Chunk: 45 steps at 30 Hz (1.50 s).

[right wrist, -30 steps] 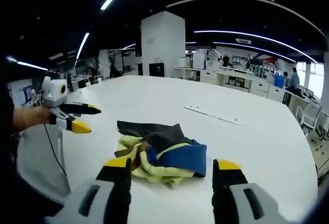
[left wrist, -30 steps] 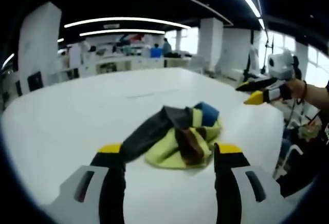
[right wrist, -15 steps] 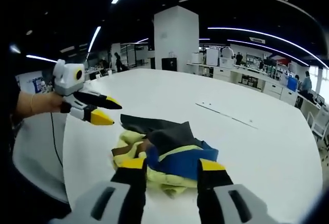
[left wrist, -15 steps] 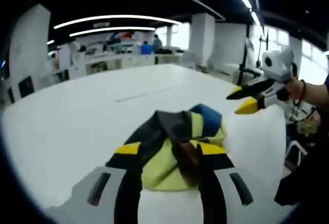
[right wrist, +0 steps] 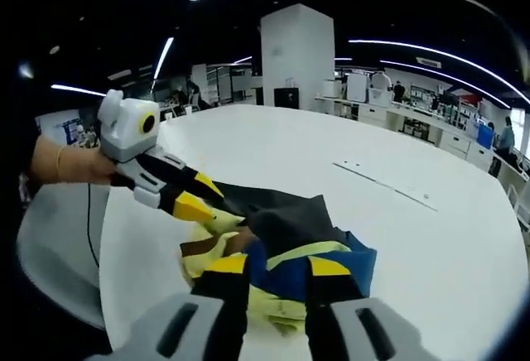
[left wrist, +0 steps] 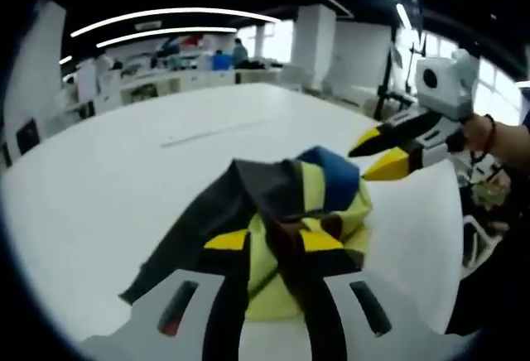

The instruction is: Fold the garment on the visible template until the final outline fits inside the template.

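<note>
A crumpled garment (left wrist: pixel 290 212) of yellow, dark grey, brown and blue cloth lies bunched on a large white table (left wrist: pixel 124 170), near the table's edge on the person's side; in the right gripper view the same garment (right wrist: pixel 286 249) shows its blue panel uppermost with a yellow stripe across it, and the white table (right wrist: pixel 431 245) stretches away behind. The left gripper (left wrist: pixel 275 239) has its 2 yellow-tipped jaws drawn close with a fold of yellow and brown cloth between them, so it appears to pinch the garment, though the contact itself is partly hidden; from the right gripper view this left gripper (right wrist: pixel 199 199) reaches in from the left, its tips at the garment's yellow and dark edge, held by a hand (right wrist: pixel 70 162). The right gripper (right wrist: pixel 278 265) has its 2 jaws narrowed over the blue panel; I cannot tell whether they grip the cloth. In the left gripper view the right gripper (left wrist: pixel 377 152) hovers just above the garment's blue corner, tips slightly apart.
</note>
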Available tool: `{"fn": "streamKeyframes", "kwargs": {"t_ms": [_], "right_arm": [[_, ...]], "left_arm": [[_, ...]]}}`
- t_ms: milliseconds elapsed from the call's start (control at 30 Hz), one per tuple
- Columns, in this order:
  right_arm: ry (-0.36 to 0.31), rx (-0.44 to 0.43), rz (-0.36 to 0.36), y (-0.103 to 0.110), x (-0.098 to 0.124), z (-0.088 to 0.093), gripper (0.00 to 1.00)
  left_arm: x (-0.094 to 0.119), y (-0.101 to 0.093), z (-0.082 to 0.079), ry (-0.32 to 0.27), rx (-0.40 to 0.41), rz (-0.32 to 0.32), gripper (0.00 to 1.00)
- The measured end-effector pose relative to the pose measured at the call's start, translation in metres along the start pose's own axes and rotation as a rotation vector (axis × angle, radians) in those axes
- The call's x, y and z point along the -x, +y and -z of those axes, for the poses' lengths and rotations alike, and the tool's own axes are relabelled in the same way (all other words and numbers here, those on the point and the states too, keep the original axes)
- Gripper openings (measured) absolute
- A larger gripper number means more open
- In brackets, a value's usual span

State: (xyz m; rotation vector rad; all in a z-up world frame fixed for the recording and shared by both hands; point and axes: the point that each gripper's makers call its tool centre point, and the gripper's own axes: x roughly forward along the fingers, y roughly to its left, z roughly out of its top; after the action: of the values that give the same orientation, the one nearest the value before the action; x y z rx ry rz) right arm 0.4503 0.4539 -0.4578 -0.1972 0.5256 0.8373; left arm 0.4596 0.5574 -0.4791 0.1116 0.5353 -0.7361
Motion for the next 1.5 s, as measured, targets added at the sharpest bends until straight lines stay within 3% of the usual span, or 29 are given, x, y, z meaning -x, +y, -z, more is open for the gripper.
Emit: {"fn": "streamKeyframes", "kwargs": {"t_ms": [300,433,567,900,1133,1333,1500], "right_arm": [[0.076,0.029,-0.023,0.008,-0.014,0.018,0.15],[0.108,0.014,-0.022,0.009,-0.019,0.025,0.12],[0.155,0.082,-0.017,0.012,-0.023,0.032,0.09],[0.208,0.114,0.002,0.016,-0.036,0.042,0.04],[0.206,0.145,0.027,0.016,-0.039,0.044,0.00],[0.176,0.069,0.032,0.016,-0.033,0.042,0.00],[0.164,0.056,0.040,0.016,-0.028,0.040,0.00]], "left_arm": [[-0.021,0.001,0.008,0.028,0.004,0.023,0.09],[-0.029,0.003,0.008,0.031,-0.007,0.027,0.09],[-0.035,0.006,0.007,0.033,0.003,0.032,0.09],[-0.047,0.005,0.011,0.058,0.013,0.057,0.08],[-0.045,0.007,0.010,0.052,0.004,0.042,0.01],[-0.047,0.009,0.001,0.023,-0.014,0.049,0.02],[-0.049,0.008,-0.005,0.007,-0.020,0.045,0.00]]}}
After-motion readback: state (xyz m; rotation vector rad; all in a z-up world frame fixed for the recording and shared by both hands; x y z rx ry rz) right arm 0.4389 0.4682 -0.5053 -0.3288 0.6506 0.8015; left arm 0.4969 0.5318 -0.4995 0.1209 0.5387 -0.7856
